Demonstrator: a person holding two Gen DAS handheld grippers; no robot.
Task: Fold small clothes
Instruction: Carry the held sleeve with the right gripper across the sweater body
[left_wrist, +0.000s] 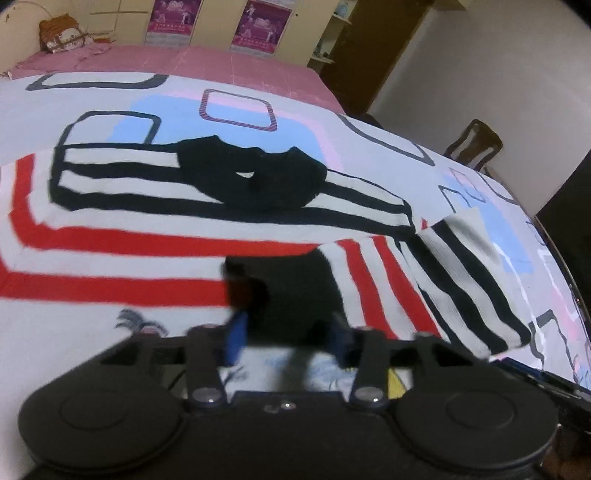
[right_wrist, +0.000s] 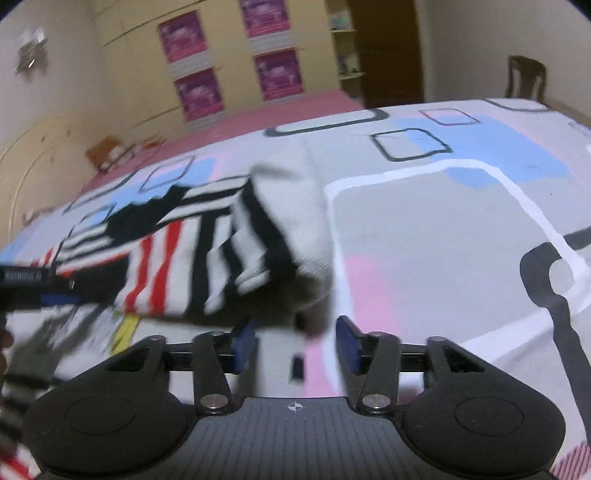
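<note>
A small striped garment (left_wrist: 207, 221), white with red and black bands and a black collar (left_wrist: 255, 177), is spread flat on a bed covered by a patterned sheet (left_wrist: 229, 107) of white, pale blue and pink with dark outlined squares. One sleeve (left_wrist: 469, 288), striped black and white, is laid at an angle towards the right of the left wrist view.

The left hand-held gripper (left_wrist: 284, 328) is seen low over the garment's near edge. Its blue-padded fingers (left_wrist: 236, 332) are set at a narrow gap, with a dark, blurred piece of cloth lying between them; whether the pads are pressing on it cannot be told.

In the right wrist view, the right hand-held gripper (right_wrist: 295, 343) is held just above the sheet, near the end of the striped sleeve (right_wrist: 243, 251). Its jaws are partly apart. The fabric is blurred just ahead of them, and a grip on it cannot be confirmed.

Beyond the bed, a pink cover (left_wrist: 192, 59), purple posters (right_wrist: 192, 59) on a cream wall, a wooden chair (left_wrist: 476, 144) and a brown door (right_wrist: 388, 48) are seen.
</note>
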